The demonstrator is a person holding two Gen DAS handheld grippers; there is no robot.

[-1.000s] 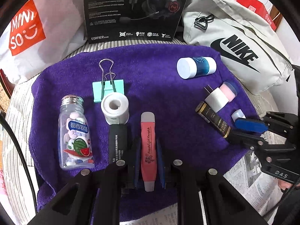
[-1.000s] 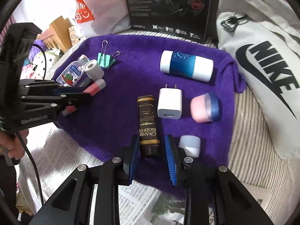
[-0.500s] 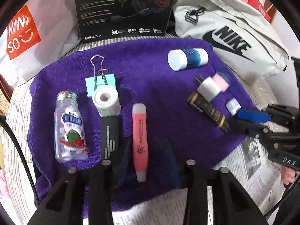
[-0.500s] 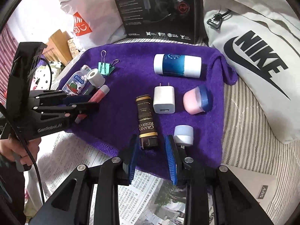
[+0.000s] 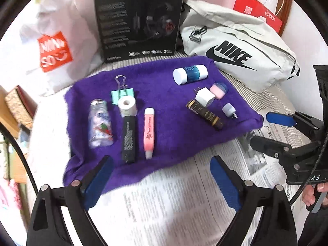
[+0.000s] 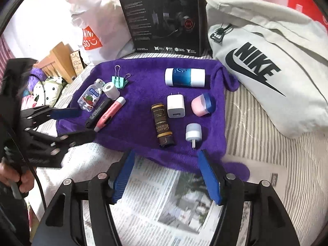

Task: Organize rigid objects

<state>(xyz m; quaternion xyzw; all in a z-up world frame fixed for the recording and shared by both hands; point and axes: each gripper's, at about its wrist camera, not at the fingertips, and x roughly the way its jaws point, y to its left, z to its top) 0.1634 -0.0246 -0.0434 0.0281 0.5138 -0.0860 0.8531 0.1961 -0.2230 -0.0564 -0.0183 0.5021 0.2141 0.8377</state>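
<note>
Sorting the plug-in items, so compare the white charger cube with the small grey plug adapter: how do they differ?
The white charger cube is boxy with two prongs pointing away; the small grey plug adapter is round, smaller, its prong pointing toward the camera. Both lie loose on the purple towel.

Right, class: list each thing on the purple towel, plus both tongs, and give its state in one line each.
Left tongs: open, empty.
Right tongs: open, empty.
Candy bottle: lying down, capped.
Tape roll: lying on its side.
Binder clip: lying flat, handles out.
Black marker: lying down.
Pink pen: lying down, capped.
Blue canister: on its side.
Charger: lying flat.
Brown tube: lying down.
</note>
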